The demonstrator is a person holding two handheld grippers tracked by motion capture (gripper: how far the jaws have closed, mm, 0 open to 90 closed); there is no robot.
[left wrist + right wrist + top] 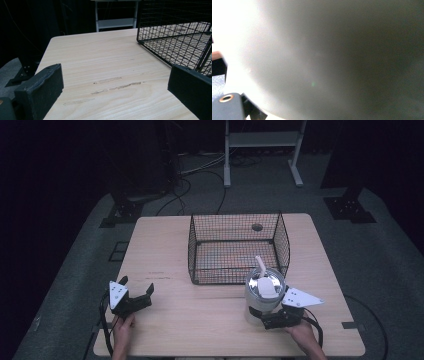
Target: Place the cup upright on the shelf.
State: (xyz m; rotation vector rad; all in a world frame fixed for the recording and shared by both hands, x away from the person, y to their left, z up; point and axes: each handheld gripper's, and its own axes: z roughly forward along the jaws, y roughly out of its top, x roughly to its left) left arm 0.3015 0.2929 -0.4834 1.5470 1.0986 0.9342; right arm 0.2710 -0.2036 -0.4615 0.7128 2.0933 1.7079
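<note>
At the lower left of the high view, the left gripper [136,296] is held low over the desk [200,320], with its fingers [41,92] spread wide and nothing between them; in the left gripper view only bare wood is seen between them, with a corner of the wire basket [175,37] at the upper right. At the centre of the high view the wire basket [235,247] stands open-topped on the desk and appears to hold nothing. Just in front of its lower right corner, a white cylindrical container [264,295] with a white scoop [264,282] resting inside is seen. At the lower right, the right gripper [277,316] is pressed against the container's side, and the container's pale wall [324,55] lies close against the lens in the right gripper view; whether the fingers are closed on it cannot be told. The transfer into the basket is judged not yet done: the container remains outside, beside the mesh.
</note>
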